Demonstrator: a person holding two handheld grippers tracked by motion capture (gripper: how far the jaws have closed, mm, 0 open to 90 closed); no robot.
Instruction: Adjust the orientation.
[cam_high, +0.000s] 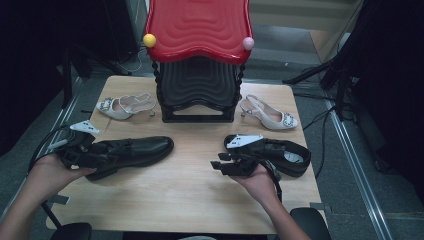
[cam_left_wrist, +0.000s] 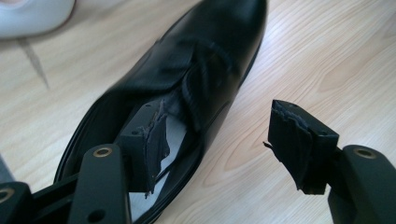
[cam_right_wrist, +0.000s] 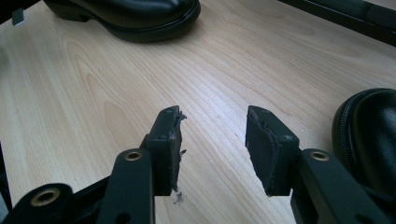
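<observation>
Two black leather shoes lie on the wooden table (cam_high: 190, 195). The left black shoe (cam_high: 135, 150) (cam_left_wrist: 196, 51) points right. My left gripper (cam_high: 82, 152) (cam_left_wrist: 219, 116) is open at its heel end, one jaw inside the shoe's opening and the other outside over the table, so they straddle the shoe's side wall. The right black shoe (cam_high: 292, 155) (cam_right_wrist: 369, 135) lies just behind my right gripper (cam_high: 218, 165) (cam_right_wrist: 213, 116), which is open over bare wood with nothing between its jaws. The left black shoe's toe (cam_right_wrist: 135, 11) lies ahead of it.
A black shoe rack with a red top (cam_high: 197, 60) stands at the back middle of the table. A white slingback heel (cam_high: 125, 106) (cam_left_wrist: 32, 16) lies to its left and another (cam_high: 270, 115) to its right. Dark stands and cables surround the table.
</observation>
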